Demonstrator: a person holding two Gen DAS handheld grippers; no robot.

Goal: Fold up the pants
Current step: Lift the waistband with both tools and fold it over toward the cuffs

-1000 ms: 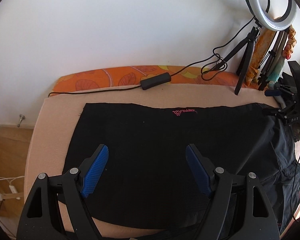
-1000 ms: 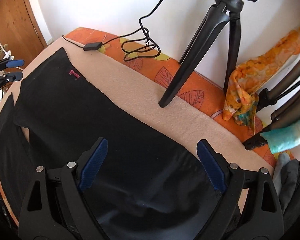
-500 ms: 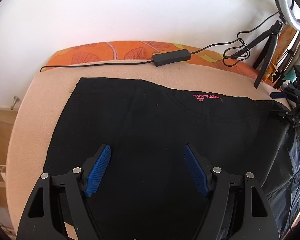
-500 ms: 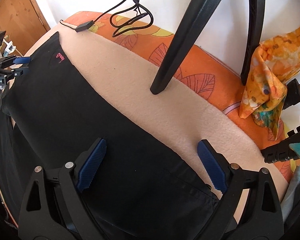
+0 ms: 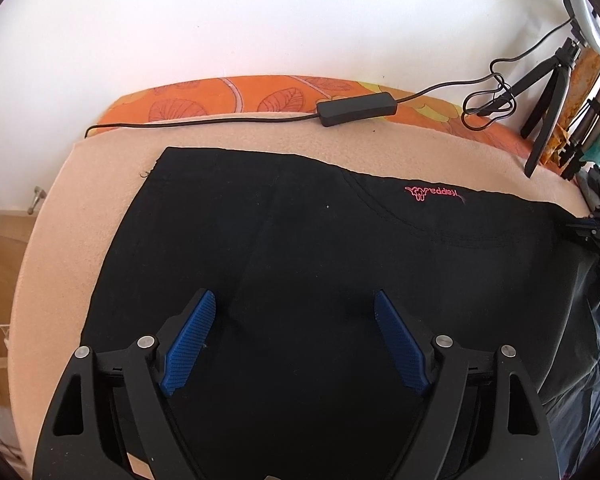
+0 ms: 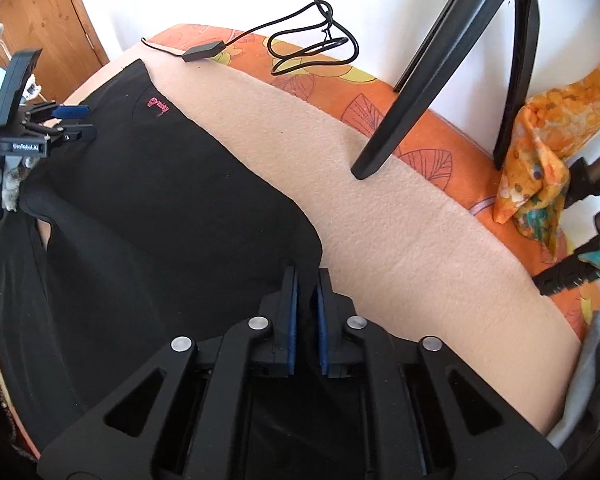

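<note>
A beige blanket (image 5: 80, 216) is covering the work surface, with an orange leaf-print mattress (image 5: 204, 100) showing along its far edge against the white wall. The black pants (image 5: 300, 240) are lying spread across most of the blanket, their pink logo (image 5: 434, 193) sitting close to the far hem; in the right wrist view the same pants (image 6: 148, 216) are filling the left and near part of the blanket (image 6: 400, 232), and a fold of them is rising toward the near middle.

On the far right, a black tripod (image 6: 420, 80) is standing with one foot on the blanket, just past the pants' edge (the closest thing to the working area). An orange scarf (image 6: 540, 152) is hanging to its right. A black cable with an inline box (image 5: 356, 108) is running along the mattress, its loose loops (image 6: 312, 48) lying by the tripod.

The left gripper (image 5: 294, 312) is hovering over the near half of the pants, pointing away toward the wall, its blue pads (image 5: 188, 348) spread wide with only flat cloth between them. In the right wrist view it is appearing at the far left (image 6: 66, 120), above the pants' left edge.

The right gripper (image 6: 305, 280) is sitting low at the pants' right edge, jaws drawn nearly together, pads (image 6: 291, 320) pinching a ridge of black cloth.
</note>
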